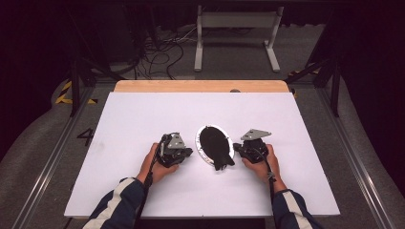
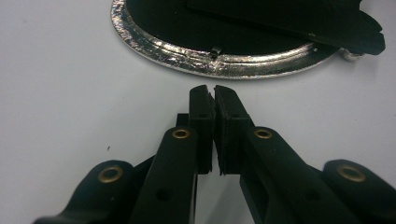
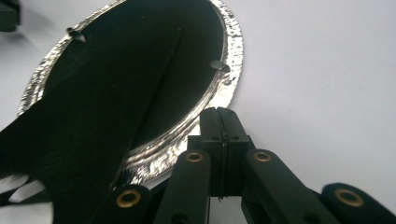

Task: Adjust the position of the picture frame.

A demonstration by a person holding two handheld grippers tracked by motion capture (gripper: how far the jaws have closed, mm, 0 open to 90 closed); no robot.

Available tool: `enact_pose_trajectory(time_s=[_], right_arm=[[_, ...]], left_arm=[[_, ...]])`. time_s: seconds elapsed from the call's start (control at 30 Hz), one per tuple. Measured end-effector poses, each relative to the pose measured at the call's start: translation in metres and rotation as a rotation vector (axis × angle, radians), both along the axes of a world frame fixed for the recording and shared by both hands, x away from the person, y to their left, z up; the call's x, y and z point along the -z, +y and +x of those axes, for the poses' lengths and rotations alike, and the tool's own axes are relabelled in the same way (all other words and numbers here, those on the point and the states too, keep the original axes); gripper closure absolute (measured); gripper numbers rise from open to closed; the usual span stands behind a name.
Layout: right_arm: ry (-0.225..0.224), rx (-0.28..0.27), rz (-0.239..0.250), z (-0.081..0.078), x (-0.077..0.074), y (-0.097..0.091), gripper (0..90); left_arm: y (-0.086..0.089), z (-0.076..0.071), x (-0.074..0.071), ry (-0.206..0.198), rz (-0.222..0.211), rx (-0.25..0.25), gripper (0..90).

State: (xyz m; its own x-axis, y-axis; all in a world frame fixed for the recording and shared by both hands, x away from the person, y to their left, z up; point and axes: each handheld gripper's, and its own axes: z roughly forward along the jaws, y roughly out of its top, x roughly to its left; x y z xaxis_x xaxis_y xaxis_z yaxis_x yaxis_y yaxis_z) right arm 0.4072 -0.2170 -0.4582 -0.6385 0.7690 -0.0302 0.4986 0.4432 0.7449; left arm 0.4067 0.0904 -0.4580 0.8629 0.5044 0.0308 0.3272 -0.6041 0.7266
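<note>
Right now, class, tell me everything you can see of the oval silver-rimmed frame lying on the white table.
The oval silver-rimmed frame lies flat on the white table between the left tongs and right tongs. Its rim looks like shiny, crinkled metal; its inside is matt black. A flat black stand piece lies across it and juts past the near edge. Small dark tabs sit on the rim. Both tongs are shut, close beside it.

Black piece point(image 3: 93, 116) hides plate point(image 3: 233, 51) centre; identity unclear.
</note>
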Motion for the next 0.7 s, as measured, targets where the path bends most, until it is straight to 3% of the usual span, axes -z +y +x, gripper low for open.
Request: enact_pose_trajectory(time_s=[0.07, 0.37, 0.47, 0.7], right_arm=[[0.016, -0.014, 0.022, -0.004, 0.0, 0.001, 90.0], [0.02, -0.057, 0.008, -0.019, 0.0, 0.011, 90.0], [-0.006, -0.044, -0.004, -0.027, 0.001, 0.015, 90.0], [-0.006, -0.076, -0.014, -0.04, 0.001, 0.021, 90.0]], left_arm=[[-0.001, 0.0, 0.001, -0.004, 0.016, 0.014, 86.2], [-0.006, -0.005, 0.003, 0.006, 0.025, 0.031, 86.1], [-0.006, -0.006, 0.003, 0.011, 0.02, 0.028, 85.9], [-0.008, -0.004, 0.004, 0.004, 0.02, 0.027, 86.2]])
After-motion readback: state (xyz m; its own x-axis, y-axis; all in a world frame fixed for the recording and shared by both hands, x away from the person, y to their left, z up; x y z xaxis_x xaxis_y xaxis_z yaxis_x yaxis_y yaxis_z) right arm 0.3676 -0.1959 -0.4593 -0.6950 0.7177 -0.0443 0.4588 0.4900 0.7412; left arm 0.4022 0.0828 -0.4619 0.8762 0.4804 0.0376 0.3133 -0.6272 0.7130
